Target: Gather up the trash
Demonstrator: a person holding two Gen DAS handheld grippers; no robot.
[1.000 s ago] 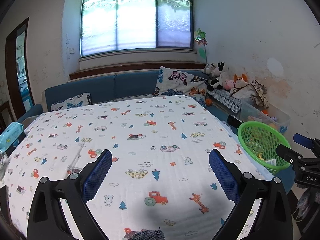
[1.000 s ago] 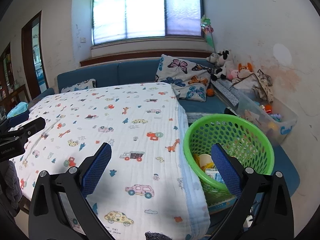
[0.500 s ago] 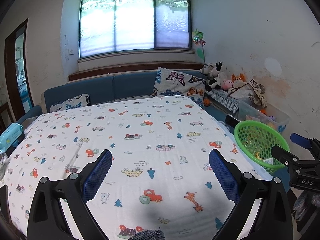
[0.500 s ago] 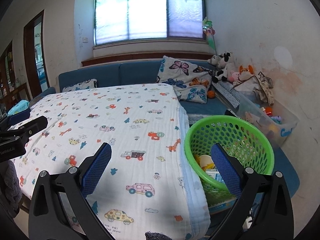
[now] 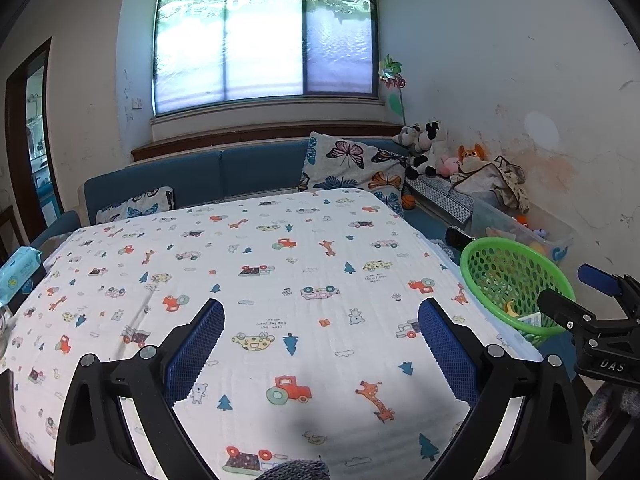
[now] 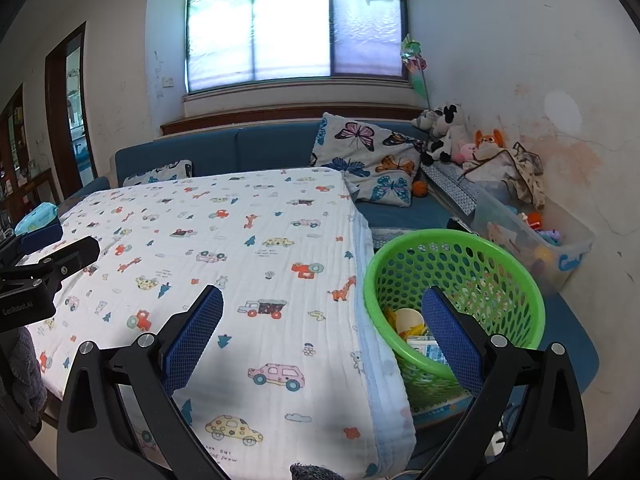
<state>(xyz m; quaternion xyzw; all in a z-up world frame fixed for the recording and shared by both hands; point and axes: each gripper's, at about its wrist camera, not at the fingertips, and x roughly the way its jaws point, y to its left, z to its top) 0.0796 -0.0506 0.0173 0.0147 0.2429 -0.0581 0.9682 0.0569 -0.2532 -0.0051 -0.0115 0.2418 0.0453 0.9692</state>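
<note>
A green mesh basket [image 6: 452,276] stands beside the table's right edge, with trash inside: a cup, yellow scraps and a printed pack [image 6: 416,330]. It also shows in the left wrist view [image 5: 516,280]. My right gripper [image 6: 322,322] is open and empty, held above the table's right edge with its right finger over the basket. My left gripper [image 5: 320,338] is open and empty above the table's near middle. Each gripper shows at the edge of the other's view. The table is covered by a white cloth with cartoon cars [image 5: 256,272].
A blue wipes pack [image 5: 18,266] lies at the table's far left. A blue sofa [image 6: 256,148] with butterfly pillows [image 6: 372,160] runs behind the table. Plush toys [image 6: 448,128] and a clear toy bin [image 6: 528,232] stand along the right wall.
Both grippers have drawn back and risen slightly, so the table and basket look a little farther away. Both stay open and empty.
</note>
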